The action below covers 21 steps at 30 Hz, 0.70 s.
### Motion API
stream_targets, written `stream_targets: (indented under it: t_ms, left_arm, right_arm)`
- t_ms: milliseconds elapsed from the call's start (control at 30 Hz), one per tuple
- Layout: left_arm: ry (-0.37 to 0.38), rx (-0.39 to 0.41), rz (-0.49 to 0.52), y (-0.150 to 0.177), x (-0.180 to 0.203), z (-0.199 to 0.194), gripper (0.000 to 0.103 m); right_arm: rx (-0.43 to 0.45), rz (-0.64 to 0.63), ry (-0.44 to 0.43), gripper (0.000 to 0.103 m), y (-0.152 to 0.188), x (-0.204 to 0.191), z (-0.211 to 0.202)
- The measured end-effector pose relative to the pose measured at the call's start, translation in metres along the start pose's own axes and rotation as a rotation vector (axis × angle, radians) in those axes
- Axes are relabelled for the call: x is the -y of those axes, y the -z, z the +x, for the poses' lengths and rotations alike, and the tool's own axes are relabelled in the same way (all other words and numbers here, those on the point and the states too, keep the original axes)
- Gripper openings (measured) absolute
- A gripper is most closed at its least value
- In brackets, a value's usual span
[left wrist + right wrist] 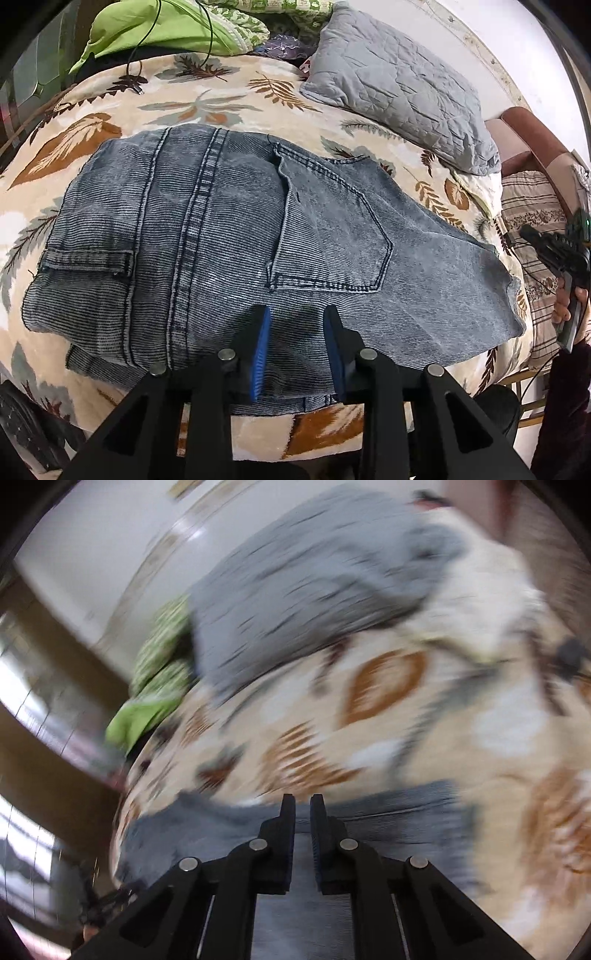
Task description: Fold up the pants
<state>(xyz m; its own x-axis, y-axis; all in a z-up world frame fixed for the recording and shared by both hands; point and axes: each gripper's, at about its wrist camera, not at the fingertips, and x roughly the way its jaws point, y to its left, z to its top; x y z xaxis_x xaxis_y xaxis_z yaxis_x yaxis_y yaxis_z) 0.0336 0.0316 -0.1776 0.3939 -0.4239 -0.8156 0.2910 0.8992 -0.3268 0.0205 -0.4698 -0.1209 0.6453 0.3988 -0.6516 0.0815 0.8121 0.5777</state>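
Grey-blue jeans lie folded on the leaf-patterned bedspread, back pocket facing up. My left gripper hovers at their near edge. Its blue pads stand apart with denim showing in the gap, and they do not press on it. In the left wrist view my right gripper is off the bed's right side, held in a person's hand. The right wrist view is blurred: the right gripper has its fingers almost together with nothing between them, above an edge of the jeans.
A grey quilted pillow lies at the back right of the bed, with a green cloth and a thin dark cable at the back left. A striped cushion sits beyond the right edge.
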Motion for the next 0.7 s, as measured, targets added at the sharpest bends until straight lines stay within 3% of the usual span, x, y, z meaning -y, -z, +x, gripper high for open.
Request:
stream_targets:
  t_ms: [100, 167, 200, 400, 633, 700]
  left_arm:
    - [-0.002, -0.005, 0.009, 0.000, 0.002, -0.002, 0.031]
    - [0.003, -0.007, 0.009, 0.001, 0.002, -0.002, 0.033]
    - [0.003, -0.007, 0.013, 0.001, 0.002, -0.002, 0.034]
    - [0.014, -0.005, 0.046, 0.002, 0.004, -0.001, 0.037]
    - [0.045, -0.008, 0.078, 0.001, 0.002, -0.001, 0.037]
    - [0.042, -0.010, 0.088, 0.000, 0.002, 0.000, 0.037]
  right_arm:
    - [-0.113, -0.043, -0.080, 0.028, 0.010, -0.042, 0.050]
    - [-0.167, -0.092, -0.070, 0.061, 0.017, -0.069, 0.084]
    - [-0.174, -0.104, -0.070, 0.065, 0.021, -0.077, 0.095]
    - [-0.287, -0.148, -0.010, 0.066, 0.021, -0.099, 0.157]
    - [-0.350, -0.218, 0.084, 0.066, 0.035, -0.093, 0.189]
    - [-0.340, -0.306, 0.145, 0.057, 0.040, -0.104, 0.191]
